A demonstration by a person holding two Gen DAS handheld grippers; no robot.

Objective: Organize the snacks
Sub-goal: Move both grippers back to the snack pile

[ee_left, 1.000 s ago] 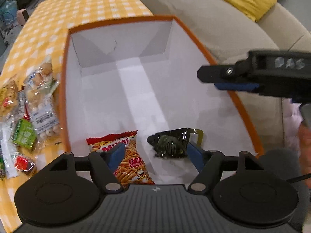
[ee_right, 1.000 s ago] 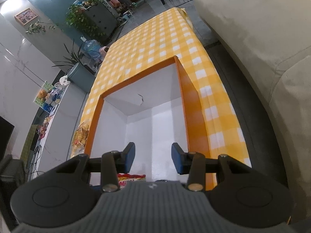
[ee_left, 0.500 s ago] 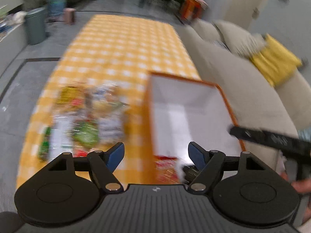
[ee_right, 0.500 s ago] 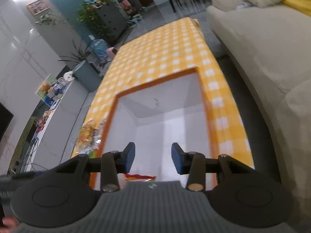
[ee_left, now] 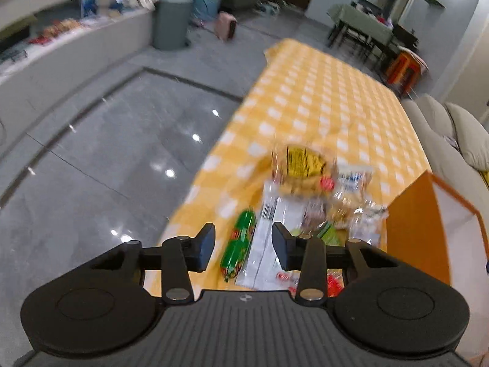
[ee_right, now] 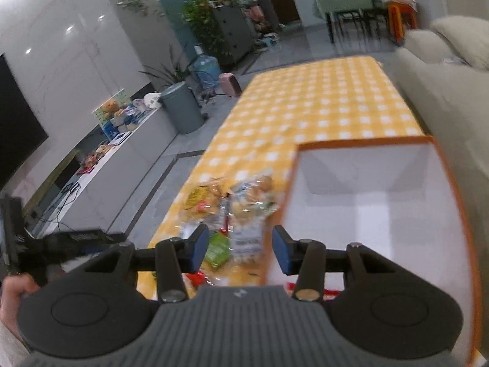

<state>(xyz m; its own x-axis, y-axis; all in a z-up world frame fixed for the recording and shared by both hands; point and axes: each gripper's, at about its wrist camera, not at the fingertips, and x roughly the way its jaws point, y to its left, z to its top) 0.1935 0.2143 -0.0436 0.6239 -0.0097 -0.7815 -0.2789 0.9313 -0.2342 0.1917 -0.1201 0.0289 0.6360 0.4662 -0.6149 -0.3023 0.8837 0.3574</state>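
A pile of several snack packets lies on the yellow checked tablecloth (ee_left: 321, 98), left of the orange box (ee_left: 412, 223). In the left wrist view my left gripper (ee_left: 243, 246) hangs above the pile's near end, over a green sausage pack (ee_left: 240, 244) and a white packet (ee_left: 269, 238). Its jaws are closing and touch nothing. My right gripper (ee_right: 240, 250) hovers over the box's left wall (ee_right: 284, 214), above a green packet (ee_right: 217, 249) and a clear bag (ee_right: 247, 238). Its jaws are opening, with nothing between them. A red packet (ee_right: 328, 292) shows inside the box.
A beige sofa (ee_right: 443, 91) runs along the right of the table. Grey tiled floor (ee_left: 107, 153) lies past the table's left edge, with a grey bin (ee_left: 169, 21) and a low cabinet beyond. A hand (ee_right: 15, 287) holds the left tool at the right view's left edge.
My left gripper swung left from above the box to above the snack pile, and its jaws narrowed. The right gripper shifted left, so the pile now shows ahead of it.
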